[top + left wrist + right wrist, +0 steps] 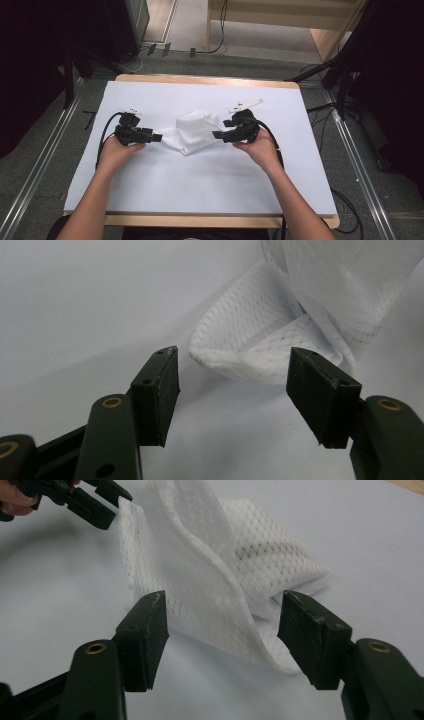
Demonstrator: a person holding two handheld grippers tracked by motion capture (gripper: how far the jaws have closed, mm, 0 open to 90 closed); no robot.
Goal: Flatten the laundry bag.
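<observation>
A wooden table [210,80] carries a pale sheet [200,180] that covers nearly all of its top; a strip of bare wood shows along the far edge and the near edge. Around it lie grey floor, metal rails and dark cables.

In the middle of the sheet, a little toward the far side, lies a white mesh cloth [192,131], loosely folded over itself into a crumpled heap with one flap standing up.

The person's forearms come in from the near edge. The left hand [116,150] holds the left gripper [158,137] just left of the cloth, level and pointing right at its left edge. In the left gripper view its jaws stand apart and released, with a folded corner of the cloth [260,350] just beyond the tips, not pinched.

The right hand [260,146] holds the right gripper [218,134] just right of the cloth, pointing left. Its jaws are spread wide, with the cloth's raised flap [210,595] between and beyond them, the pads not pressing on it.
</observation>
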